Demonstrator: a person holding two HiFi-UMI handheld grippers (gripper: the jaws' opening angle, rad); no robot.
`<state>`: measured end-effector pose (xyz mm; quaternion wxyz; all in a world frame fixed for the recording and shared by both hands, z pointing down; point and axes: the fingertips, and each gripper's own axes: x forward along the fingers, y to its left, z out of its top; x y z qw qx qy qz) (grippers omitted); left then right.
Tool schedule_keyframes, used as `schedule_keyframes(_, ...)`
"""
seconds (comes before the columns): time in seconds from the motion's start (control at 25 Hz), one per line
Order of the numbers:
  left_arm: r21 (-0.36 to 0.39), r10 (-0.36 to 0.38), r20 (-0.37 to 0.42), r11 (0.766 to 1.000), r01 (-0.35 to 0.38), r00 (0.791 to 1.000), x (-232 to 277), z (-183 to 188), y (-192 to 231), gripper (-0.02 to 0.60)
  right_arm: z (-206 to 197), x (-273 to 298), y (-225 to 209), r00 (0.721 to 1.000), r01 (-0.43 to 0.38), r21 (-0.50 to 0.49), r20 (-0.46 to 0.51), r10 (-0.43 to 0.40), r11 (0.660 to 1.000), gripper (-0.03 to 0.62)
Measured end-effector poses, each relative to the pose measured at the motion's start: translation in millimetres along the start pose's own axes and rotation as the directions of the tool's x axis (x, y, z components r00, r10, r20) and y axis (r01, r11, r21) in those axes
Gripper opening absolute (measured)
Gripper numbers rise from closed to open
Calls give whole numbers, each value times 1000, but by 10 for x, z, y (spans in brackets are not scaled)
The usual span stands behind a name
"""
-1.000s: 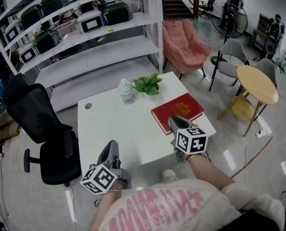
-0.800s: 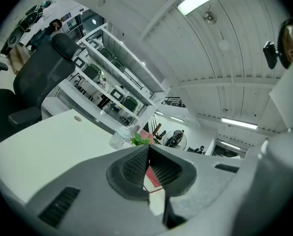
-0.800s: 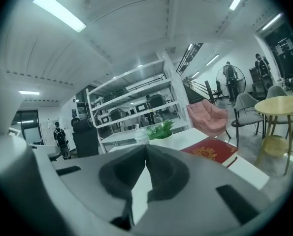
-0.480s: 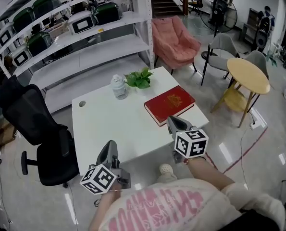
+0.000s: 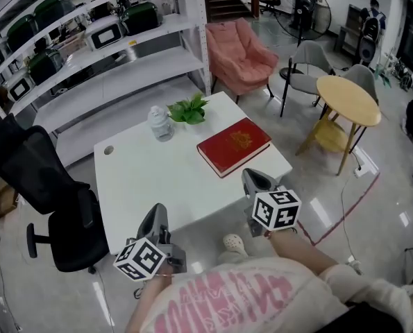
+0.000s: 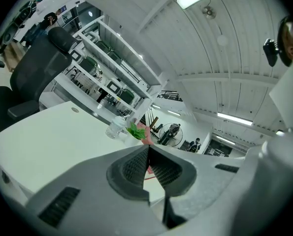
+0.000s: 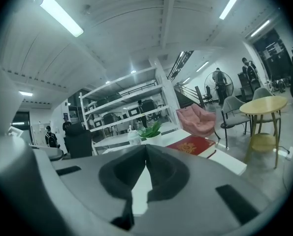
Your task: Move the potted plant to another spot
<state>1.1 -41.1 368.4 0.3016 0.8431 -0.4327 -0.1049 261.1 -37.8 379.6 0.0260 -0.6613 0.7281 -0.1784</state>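
Ahead, white table with potted plant, shelving behind; left gripper and right gripper tight together.

White table w/ a red book lying flat near its right edge, plus a clear bottle standing at the far side, well apart from the book. Black office chair sits left of the table, pink armchair behind it, round wooden table + grey chair off to the right. White shelving w/ boxy appliances runs along the back.
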Motion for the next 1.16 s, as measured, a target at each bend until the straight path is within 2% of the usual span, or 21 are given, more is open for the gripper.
schedule_keyframes(0.4, -16, -20, -45, 1000, 19, 999, 166, -150, -29, 3, -144, -10, -169, 998, 38, -20, -51, -39, 999, 6)
schedule_keyframes(1.16, -34, 0, -69, 999, -3, 998, 248, -261, 63, 3, -372, 6, -358, 991, 70, -1, -110, -70, 998, 6)
